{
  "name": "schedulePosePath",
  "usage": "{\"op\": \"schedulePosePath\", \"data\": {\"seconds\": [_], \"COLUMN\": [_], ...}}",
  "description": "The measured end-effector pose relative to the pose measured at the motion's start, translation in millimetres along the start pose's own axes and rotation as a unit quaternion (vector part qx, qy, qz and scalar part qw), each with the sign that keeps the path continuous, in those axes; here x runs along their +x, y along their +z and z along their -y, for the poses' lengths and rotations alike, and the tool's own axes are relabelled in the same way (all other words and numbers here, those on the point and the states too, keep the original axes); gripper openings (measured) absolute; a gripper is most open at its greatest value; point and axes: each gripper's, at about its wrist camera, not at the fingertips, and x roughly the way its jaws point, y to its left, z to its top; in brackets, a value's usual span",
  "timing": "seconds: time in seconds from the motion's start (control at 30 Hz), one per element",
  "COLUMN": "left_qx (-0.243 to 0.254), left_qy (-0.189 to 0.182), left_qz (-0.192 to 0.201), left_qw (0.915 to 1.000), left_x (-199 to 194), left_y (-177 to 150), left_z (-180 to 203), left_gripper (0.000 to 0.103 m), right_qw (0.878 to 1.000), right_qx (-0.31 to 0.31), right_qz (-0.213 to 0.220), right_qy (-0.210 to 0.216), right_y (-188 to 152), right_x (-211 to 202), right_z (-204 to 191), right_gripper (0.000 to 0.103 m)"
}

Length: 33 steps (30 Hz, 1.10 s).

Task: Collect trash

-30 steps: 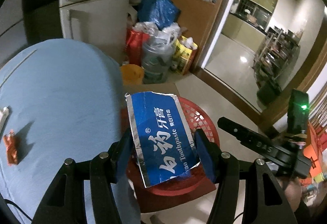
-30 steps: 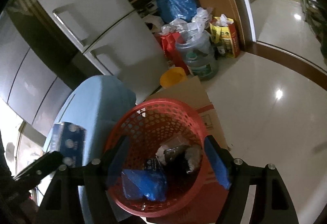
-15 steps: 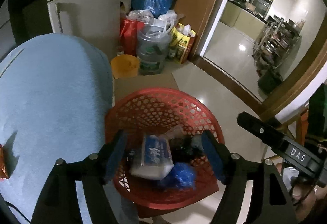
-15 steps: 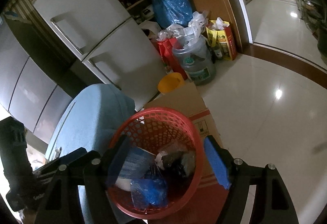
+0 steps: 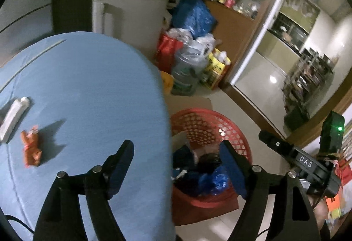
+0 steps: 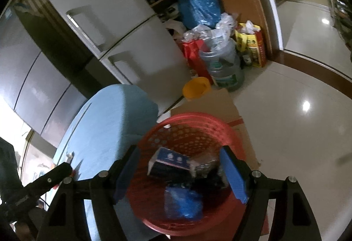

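A red mesh basket stands on the floor beside the blue table. In it lie the blue toothpaste box, a blue bag and dark trash. My left gripper is open and empty, over the table's edge. An orange wrapper and a white tube lie on the table to its left. My right gripper is open and empty above the basket; it also shows in the left wrist view.
A flat cardboard sheet lies under the basket. Behind it are a yellow tub, a water jug, red and yellow bags and a blue sack. White fridges stand at the back. Open tiled floor lies to the right.
My left gripper opened and dropped the blue toothpaste box into the basket, then swung left toward the table. My right gripper stayed open over the basket.
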Motion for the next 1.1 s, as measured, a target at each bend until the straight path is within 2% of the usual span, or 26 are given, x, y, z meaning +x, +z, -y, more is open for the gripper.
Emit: {"op": "schedulePosePath", "data": {"seconds": [0.3, 0.53, 0.63, 0.8, 1.0, 1.1], "left_qx": [-0.05, -0.08, -0.098, -0.148, -0.225, -0.246], "left_qy": [0.046, 0.114, 0.151, 0.208, 0.234, 0.238], "left_qz": [0.024, 0.045, 0.048, 0.045, 0.046, 0.048], "left_qw": [0.9974, 0.9893, 0.9826, 0.9659, 0.9446, 0.9384], "left_x": [-36.4, -67.7, -82.5, -101.8, -121.5, -129.0], "left_y": [-19.0, -44.2, -62.8, -95.4, -129.5, -140.5], "left_z": [-55.4, -104.2, -136.8, -192.2, -248.8, -260.1], "left_gripper": [0.081, 0.081, 0.081, 0.081, 0.081, 0.081], "right_qw": [0.999, 0.995, 0.992, 0.98, 0.954, 0.943], "right_qx": [-0.053, -0.097, -0.124, -0.181, -0.27, -0.282], "right_qz": [-0.006, -0.02, -0.031, -0.059, -0.095, -0.125], "right_qy": [0.003, 0.011, 0.023, 0.05, 0.094, 0.122], "right_y": [-11.7, -28.8, -40.1, -64.6, -100.7, -111.8], "right_x": [2.6, 7.2, 13.7, 30.3, 54.3, 76.5], "right_z": [-53.4, -99.4, -127.1, -180.0, -254.5, -285.1], "right_gripper": [0.081, 0.082, 0.082, 0.082, 0.082, 0.082]}}
